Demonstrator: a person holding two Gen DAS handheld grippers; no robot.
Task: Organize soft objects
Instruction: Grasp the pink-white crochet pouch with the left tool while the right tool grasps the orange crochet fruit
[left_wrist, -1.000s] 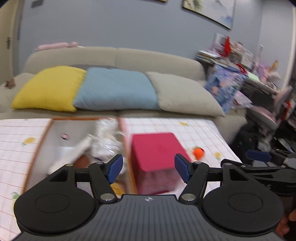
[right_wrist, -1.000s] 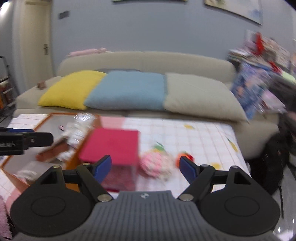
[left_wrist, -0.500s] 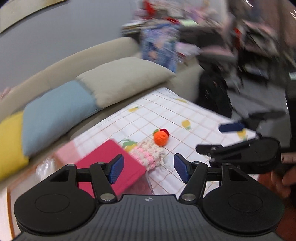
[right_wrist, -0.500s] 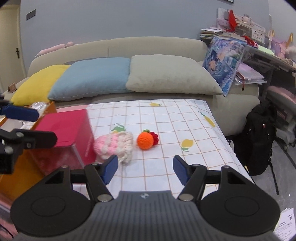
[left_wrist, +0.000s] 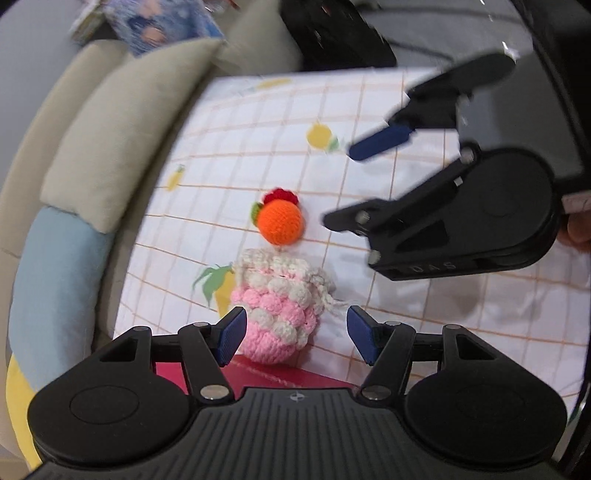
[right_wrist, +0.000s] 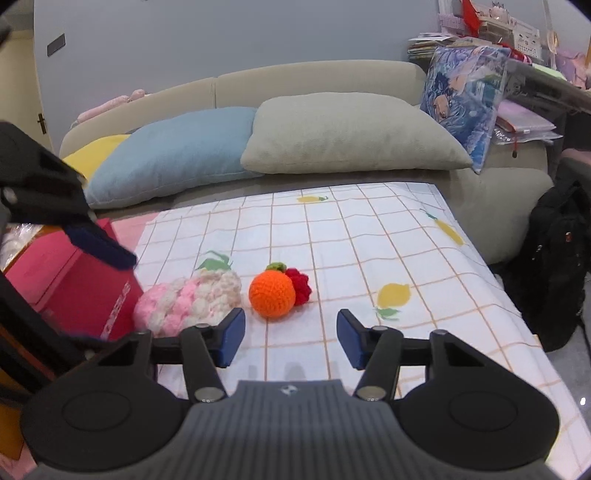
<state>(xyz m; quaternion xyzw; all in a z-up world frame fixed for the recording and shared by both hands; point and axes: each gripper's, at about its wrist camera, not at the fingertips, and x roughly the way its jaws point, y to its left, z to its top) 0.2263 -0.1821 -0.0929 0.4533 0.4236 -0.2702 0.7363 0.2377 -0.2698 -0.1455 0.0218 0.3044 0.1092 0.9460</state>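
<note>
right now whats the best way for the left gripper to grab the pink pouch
Grip the pink pouch across its round belly, coming straight down from above with the open left gripper. It lies on its side against the red box, so its flanks are free; avoid the loose drawstring end.

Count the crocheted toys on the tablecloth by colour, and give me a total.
Pink and white: 1, the crocheted pouch
Orange: 1, the crocheted orange, with a small red piece behind it
Total: 2

Crochet pouch (right_wrist: 192, 301) on table (right_wrist: 369, 236), between box (right_wrist: 70, 280) and crochet ball (right_wrist: 272, 293).
</note>
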